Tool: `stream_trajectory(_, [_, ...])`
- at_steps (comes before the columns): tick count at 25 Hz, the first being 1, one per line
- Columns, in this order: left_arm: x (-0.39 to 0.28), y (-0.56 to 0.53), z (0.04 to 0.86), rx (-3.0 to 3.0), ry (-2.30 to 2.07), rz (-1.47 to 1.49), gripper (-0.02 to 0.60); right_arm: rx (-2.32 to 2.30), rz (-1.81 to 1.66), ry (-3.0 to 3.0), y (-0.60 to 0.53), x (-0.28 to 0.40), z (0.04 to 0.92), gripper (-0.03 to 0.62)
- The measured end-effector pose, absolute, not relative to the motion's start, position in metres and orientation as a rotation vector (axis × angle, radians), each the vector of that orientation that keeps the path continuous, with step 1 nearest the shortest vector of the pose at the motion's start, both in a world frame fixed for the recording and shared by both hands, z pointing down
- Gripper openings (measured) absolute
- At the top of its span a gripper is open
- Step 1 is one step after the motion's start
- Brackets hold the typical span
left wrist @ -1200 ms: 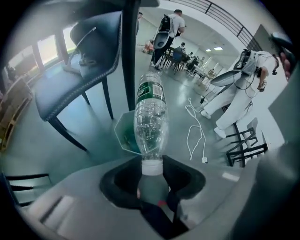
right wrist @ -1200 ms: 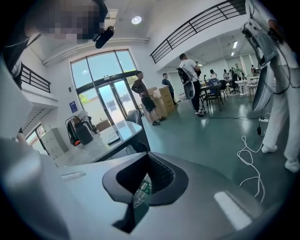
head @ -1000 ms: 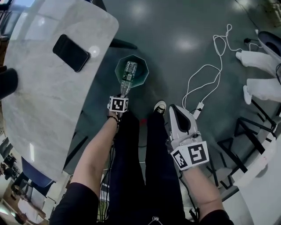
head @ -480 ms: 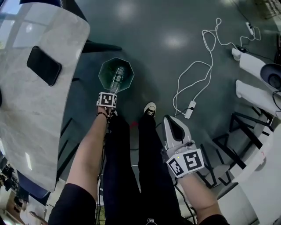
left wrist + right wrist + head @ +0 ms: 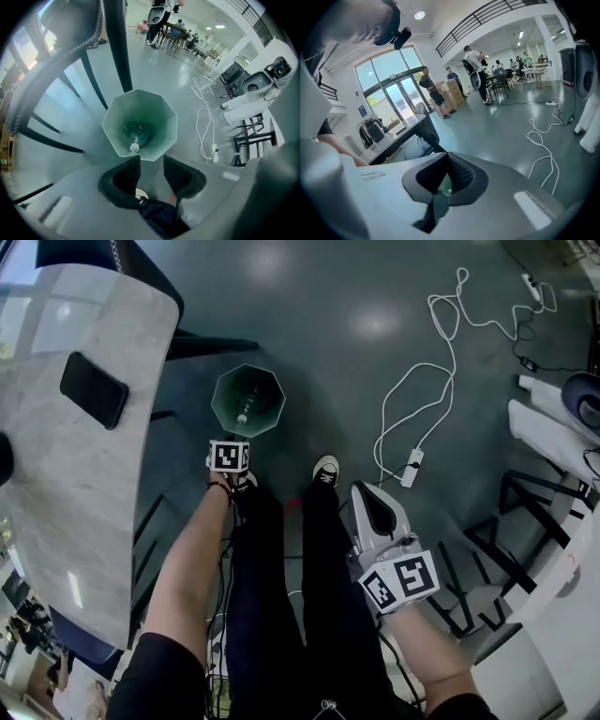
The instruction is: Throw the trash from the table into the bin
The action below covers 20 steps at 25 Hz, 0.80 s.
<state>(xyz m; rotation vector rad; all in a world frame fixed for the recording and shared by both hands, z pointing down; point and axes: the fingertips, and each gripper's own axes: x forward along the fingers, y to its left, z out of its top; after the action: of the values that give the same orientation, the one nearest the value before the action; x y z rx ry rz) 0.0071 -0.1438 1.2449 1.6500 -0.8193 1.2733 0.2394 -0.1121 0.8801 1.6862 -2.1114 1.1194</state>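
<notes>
One bottle (image 5: pixel 136 138) lies in one bin (image 5: pixel 110 123). Left gripper (image 5: pixel 151 162) — jaws spread, empty — hangs above its rim; right gripper (image 5: pixel 445 159) jaws pressed together.

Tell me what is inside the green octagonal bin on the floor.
A clear plastic bottle with a white cap lies inside the green octagonal bin, cap towards the rim. The bottle and shadow hide the bottom, so anything beneath cannot be seen.

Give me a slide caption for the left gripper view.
Left gripper, jaws apart and empty, above the green bin with a plastic bottle resting inside.
</notes>
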Motion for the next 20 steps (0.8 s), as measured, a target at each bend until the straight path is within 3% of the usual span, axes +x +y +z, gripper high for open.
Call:
stream_trajectory(4, [0.029,-0.156,1.189,1.830,-0.832,1.222,0.138,1.693,1.097,-2.117,-0.113,0.245,0.866,0.025])
stream_trajectory(11, [0.062,-0.172,0.993,2.166,-0.943,0.913,0.000,1.712,1.029,-2.231,-0.135,0.238,0.784,0.025])
stream_trajectory(20, [0.033,-0.146,0.695,2.362,-1.187,0.565,0.000,1.526,0.891,-2.474,-0.136,0.188,0.627,0.025])
